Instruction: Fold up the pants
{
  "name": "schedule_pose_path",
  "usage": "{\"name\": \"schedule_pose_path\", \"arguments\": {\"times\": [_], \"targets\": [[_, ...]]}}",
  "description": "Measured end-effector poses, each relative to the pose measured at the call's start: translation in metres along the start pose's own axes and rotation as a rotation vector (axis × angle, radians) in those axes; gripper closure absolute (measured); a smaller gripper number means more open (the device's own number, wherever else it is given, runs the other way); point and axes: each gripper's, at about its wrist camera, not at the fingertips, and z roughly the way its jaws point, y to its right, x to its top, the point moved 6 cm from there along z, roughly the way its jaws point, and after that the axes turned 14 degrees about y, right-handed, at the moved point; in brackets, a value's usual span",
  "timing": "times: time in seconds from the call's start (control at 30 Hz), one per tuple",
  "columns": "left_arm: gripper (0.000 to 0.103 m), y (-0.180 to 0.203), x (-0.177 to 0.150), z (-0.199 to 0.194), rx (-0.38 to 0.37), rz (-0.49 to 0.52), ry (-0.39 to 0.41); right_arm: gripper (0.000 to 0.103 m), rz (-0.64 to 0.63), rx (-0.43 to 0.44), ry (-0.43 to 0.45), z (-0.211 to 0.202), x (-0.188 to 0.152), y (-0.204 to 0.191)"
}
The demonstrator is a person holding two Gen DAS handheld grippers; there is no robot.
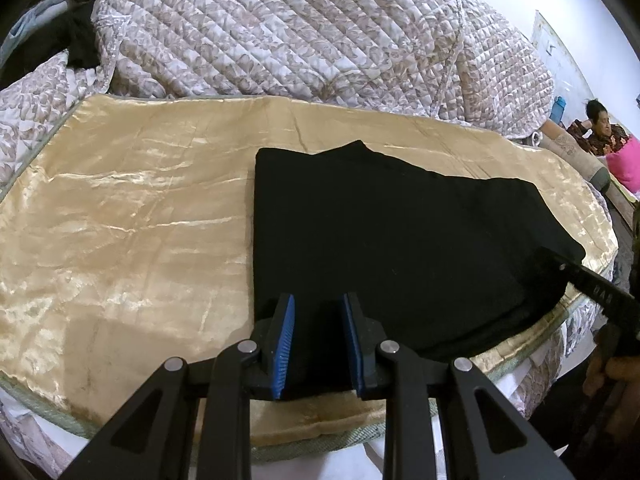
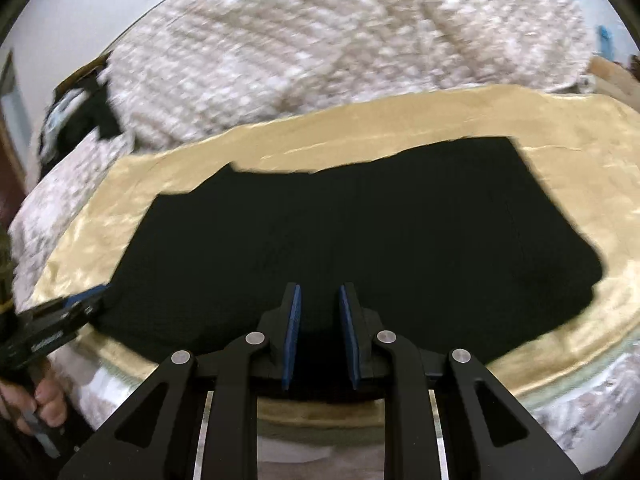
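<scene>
Black pants (image 1: 400, 248) lie folded into a flat rectangle on a gold satin cloth (image 1: 120, 220); they also fill the middle of the right wrist view (image 2: 340, 240). My left gripper (image 1: 319, 300) is open and empty, its blue pads (image 1: 285, 340) just above the pants' near left edge. My right gripper (image 2: 319, 292) is open and empty over the pants' near edge; it also shows in the left wrist view (image 1: 560, 266) at the pants' right edge. The left gripper shows in the right wrist view (image 2: 86, 298) at the pants' left corner.
A quilted floral bedspread (image 1: 300, 28) is heaped behind the gold cloth (image 2: 560, 128). Dark clothes (image 1: 80, 44) lie at the back left. A seated person (image 1: 600, 128) is at the far right. The bed edge runs close below the grippers.
</scene>
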Motion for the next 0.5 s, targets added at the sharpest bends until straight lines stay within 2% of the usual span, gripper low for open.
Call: {"name": "schedule_pose_path", "arguments": {"times": [0.1, 0.17, 0.27, 0.5], "targets": [[0.076, -0.005, 0.003, 0.002, 0.028, 0.017, -0.001, 0.081, 0.066, -0.034, 0.015, -0.003, 0.006, 0.019], [0.076, -0.014, 0.008, 0.002, 0.054, 0.004, 0.011, 0.064, 0.075, -0.111, 0.044, -0.010, 0.013, 0.033], [0.076, -0.028, 0.010, 0.004, 0.072, -0.044, 0.005, 0.051, 0.174, -0.150, 0.110, -0.027, 0.024, 0.055], [0.076, -0.024, 0.008, 0.004, 0.056, -0.037, 0.004, 0.049, 0.319, -0.287, 0.179, -0.049, 0.028, 0.104]]}}
